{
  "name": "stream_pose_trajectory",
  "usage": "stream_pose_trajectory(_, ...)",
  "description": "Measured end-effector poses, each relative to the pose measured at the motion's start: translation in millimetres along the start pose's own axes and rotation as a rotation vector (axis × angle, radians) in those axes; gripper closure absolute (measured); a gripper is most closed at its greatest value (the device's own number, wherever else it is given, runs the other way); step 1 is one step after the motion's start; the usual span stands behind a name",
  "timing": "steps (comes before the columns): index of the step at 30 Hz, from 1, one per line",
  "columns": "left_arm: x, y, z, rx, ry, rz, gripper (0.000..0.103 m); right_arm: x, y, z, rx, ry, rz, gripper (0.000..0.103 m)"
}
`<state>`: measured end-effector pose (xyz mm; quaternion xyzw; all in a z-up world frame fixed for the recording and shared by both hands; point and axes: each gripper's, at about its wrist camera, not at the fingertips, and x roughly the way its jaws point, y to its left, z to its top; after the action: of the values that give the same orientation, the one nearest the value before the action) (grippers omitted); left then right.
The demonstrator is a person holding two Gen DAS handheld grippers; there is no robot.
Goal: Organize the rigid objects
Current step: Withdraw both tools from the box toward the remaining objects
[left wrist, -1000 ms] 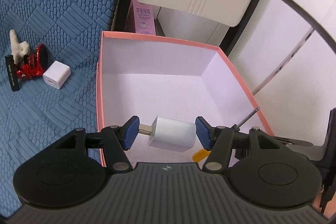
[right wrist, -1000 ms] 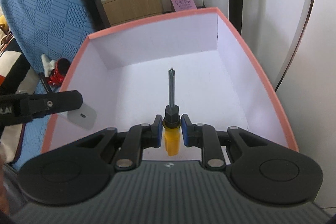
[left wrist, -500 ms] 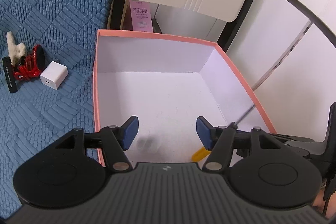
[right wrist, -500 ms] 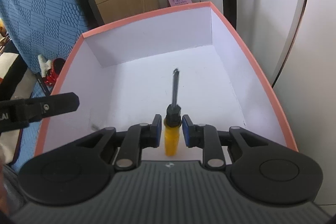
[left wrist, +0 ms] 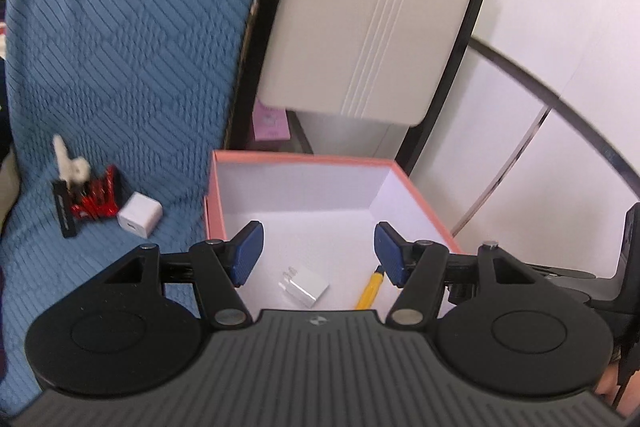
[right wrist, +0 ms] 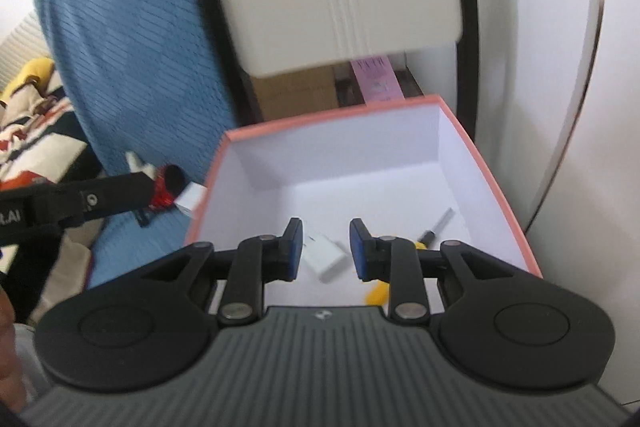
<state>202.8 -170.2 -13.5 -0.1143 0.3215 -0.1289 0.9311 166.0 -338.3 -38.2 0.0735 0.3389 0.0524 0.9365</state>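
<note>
Outside the box, at 9 o'clock: white charger cube (left wrist: pixel 139 214) lies on the blue quilted cover (left wrist: pixel 120 67), just beside the red item (left wrist: pixel 95 197) and the black stick (left wrist: pixel 63 207); a white fuzzy piece (left wrist: pixel 68 163) stands behind them.
Relation for next move: judged to be a pick from this cluster. It lies at about 10 o'clock from the left gripper (left wrist: pixel 316 253), well apart from the fingers. The black stick's long axis runs roughly 12 to 6 o'clock in the left wrist view.
Nearer hand: left gripper, judged from the right wrist view, where it sits between the right gripper (right wrist: pixel 325 251) and the cluster.
Left fingers: spread wide, nothing between them.
Right fingers: parted, nothing held; the items seen between them lie below on the box floor.
Container: pink-rimmed box (left wrist: pixel 304 158), white inside, uncovered.
Contents: white plug adapter (left wrist: pixel 304 285) near the front wall, prongs toward 10 o'clock; yellow-handled screwdriver (left wrist: pixel 370 291) at its 3 o'clock, apart from it, shaft toward 1 o'clock.
Caution: box wall stands between the fingers and the cluster; clearance over the rim appears necessary.
</note>
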Motion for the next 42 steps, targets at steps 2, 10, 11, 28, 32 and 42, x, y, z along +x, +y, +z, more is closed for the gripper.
stream_pose_trajectory(2, -15.1, 3.7, 2.9, 0.001, -0.027, -0.006, 0.036, -8.0, 12.2, 2.2, -0.017, -0.021, 0.007, 0.074)
stream_pose_trajectory(10, -66.2, 25.6, 3.4, 0.005, -0.107, -0.004, 0.036, -28.1, 57.8, 0.5, -0.059, -0.068, 0.048, 0.074)
stream_pose_trajectory(11, -70.0, 30.2, 1.8, -0.003, -0.111, -0.005, 0.036, -28.8, 62.5, -1.5, -0.058, -0.069, 0.052, 0.074)
stream_pose_trajectory(28, -94.0, 115.9, -43.7, -0.065, -0.117, 0.084, 0.036, -12.1, 132.1, -46.0, -0.119, -0.018, 0.092, 0.074)
stream_pose_trajectory(32, -96.3, 130.3, -55.5, -0.068, -0.118, 0.094, 0.036, -6.8, 147.5, -58.4, -0.145, -0.009, 0.081, 0.074)
stream_pose_trajectory(42, -102.5, 162.6, -80.5, -0.107, -0.119, 0.111, 0.036, 6.6, 164.3, -84.9, -0.145, 0.044, 0.081, 0.074)
